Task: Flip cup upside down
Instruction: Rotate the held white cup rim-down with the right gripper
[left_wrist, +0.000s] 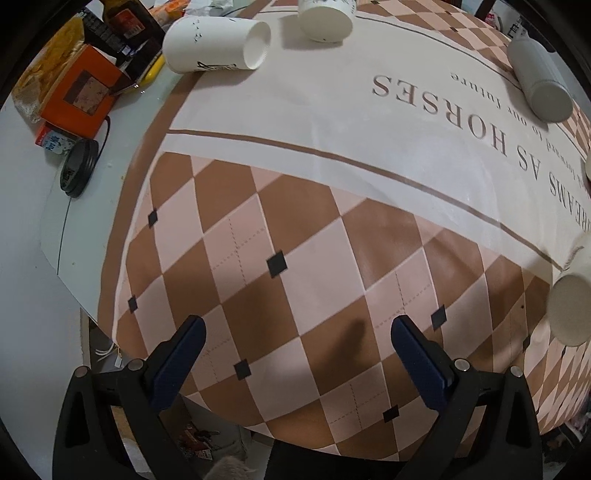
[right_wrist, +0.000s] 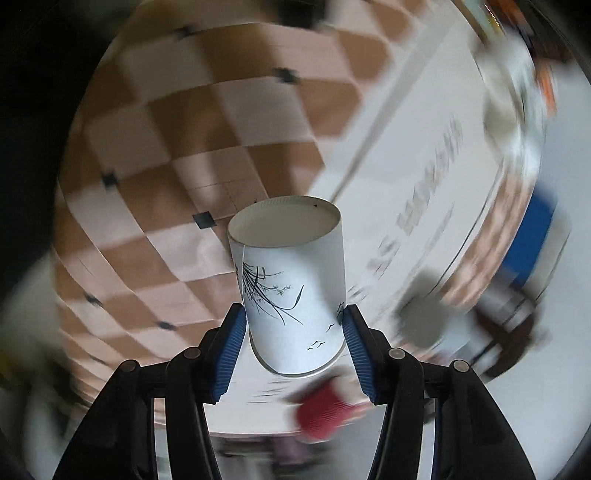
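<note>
Right now the right gripper (right_wrist: 294, 334) has its fingers clamped on the paper cup (right_wrist: 291, 291) above the counter (right_wrist: 221, 147), left gripper (left_wrist: 297, 354) fingers apart and idle, so finish the roll smoothly, squeezing gently.

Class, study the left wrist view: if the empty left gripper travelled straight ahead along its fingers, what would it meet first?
Most likely the checkered tablecloth itself: the open left gripper points down at bare cloth, with no object in line. The paper cup lying on its side sits farther off and leftward, though depth is uncertain.
</note>
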